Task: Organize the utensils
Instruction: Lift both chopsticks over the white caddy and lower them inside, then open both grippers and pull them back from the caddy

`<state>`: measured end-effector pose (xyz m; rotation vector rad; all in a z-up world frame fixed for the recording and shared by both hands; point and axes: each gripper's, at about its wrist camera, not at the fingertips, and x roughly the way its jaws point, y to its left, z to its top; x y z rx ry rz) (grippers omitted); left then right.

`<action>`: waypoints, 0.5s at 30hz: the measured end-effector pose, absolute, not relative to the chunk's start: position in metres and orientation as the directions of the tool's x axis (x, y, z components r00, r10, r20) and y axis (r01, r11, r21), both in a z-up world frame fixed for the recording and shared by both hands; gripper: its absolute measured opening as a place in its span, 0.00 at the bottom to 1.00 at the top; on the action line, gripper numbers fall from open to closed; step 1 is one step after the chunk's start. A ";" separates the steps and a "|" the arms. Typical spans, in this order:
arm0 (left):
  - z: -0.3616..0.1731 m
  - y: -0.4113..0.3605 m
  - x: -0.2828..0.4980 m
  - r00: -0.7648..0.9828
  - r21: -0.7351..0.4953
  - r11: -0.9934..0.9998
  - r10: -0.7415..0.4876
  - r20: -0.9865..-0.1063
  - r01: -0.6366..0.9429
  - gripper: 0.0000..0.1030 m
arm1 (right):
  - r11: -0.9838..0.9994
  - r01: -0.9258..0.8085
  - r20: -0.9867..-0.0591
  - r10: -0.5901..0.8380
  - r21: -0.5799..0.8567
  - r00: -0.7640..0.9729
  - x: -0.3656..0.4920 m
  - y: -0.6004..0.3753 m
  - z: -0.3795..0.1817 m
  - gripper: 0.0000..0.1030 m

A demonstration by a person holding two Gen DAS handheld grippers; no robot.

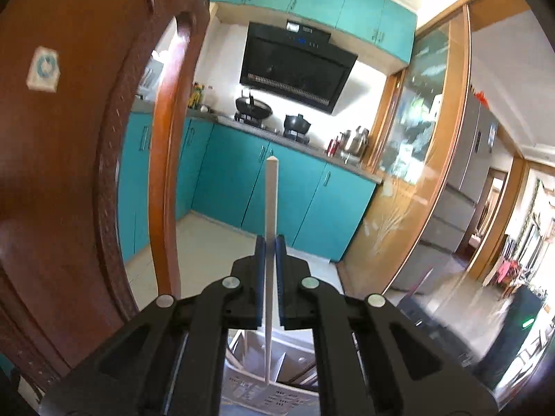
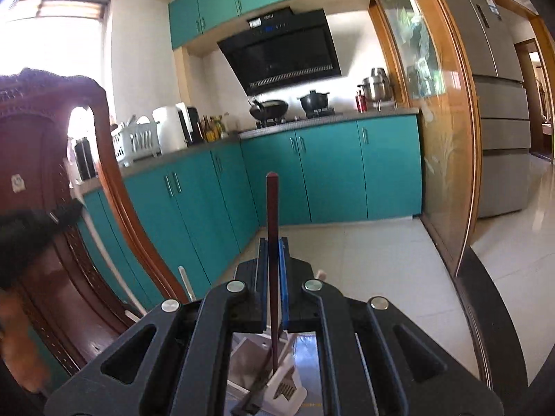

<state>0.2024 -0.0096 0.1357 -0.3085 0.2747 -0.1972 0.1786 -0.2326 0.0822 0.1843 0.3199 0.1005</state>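
My left gripper [image 1: 270,242] is shut on a white chopstick [image 1: 270,201], which stands upright between the blue pads with its lower end pointing down toward a white slotted utensil holder [image 1: 277,395] below. My right gripper [image 2: 273,244] is shut on a dark red chopstick [image 2: 272,208], also upright. Its lower end hangs over a white utensil holder [image 2: 284,390] with a grey utensil leaning inside. A white chopstick [image 2: 185,282] sticks up left of the right gripper.
A carved wooden chair back [image 1: 86,138] fills the left side close by. Teal kitchen cabinets [image 2: 329,173], a stove with a wok [image 2: 269,108] and a pot, a range hood, a glass sliding door [image 2: 440,138] and a grey fridge [image 2: 499,104] lie ahead. Pale tiled floor below.
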 end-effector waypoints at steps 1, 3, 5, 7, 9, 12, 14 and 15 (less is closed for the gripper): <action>0.139 -0.009 0.200 0.951 -0.328 0.933 -0.223 -0.216 0.145 0.06 | 0.977 -0.073 -0.311 0.134 0.199 0.941 0.181 -0.232 0.080 0.06; 0.139 -0.007 0.199 0.961 -0.333 0.934 -0.198 -0.192 0.126 0.06 | 0.977 -0.079 -0.322 0.140 0.196 0.936 0.183 -0.229 0.077 0.06; 0.134 -0.006 0.200 0.967 -0.342 0.934 -0.178 -0.182 0.108 0.06 | 0.980 -0.081 -0.329 0.139 0.182 0.934 0.187 -0.226 0.077 0.06; 0.127 -0.006 0.205 0.969 -0.348 0.933 -0.165 -0.185 0.093 0.06 | 0.981 -0.086 -0.335 0.141 0.175 0.931 0.187 -0.224 0.074 0.06; 0.118 -0.012 0.214 0.969 -0.320 0.945 -0.136 -0.204 0.066 0.06 | 0.981 -0.093 -0.342 0.148 0.171 0.928 0.187 -0.223 0.073 0.06; 0.097 -0.021 0.230 0.958 -0.282 0.959 -0.108 -0.267 0.030 0.06 | 0.982 -0.096 -0.351 0.149 0.166 0.924 0.186 -0.222 0.070 0.06; 0.085 -0.025 0.236 0.947 -0.267 0.964 -0.106 -0.302 0.023 0.06 | 0.980 -0.099 -0.356 0.155 0.170 0.921 0.185 -0.223 0.069 0.06; 0.079 -0.028 0.239 0.941 -0.256 0.967 -0.107 -0.322 0.022 0.06 | 0.980 -0.099 -0.357 0.156 0.172 0.921 0.184 -0.223 0.069 0.06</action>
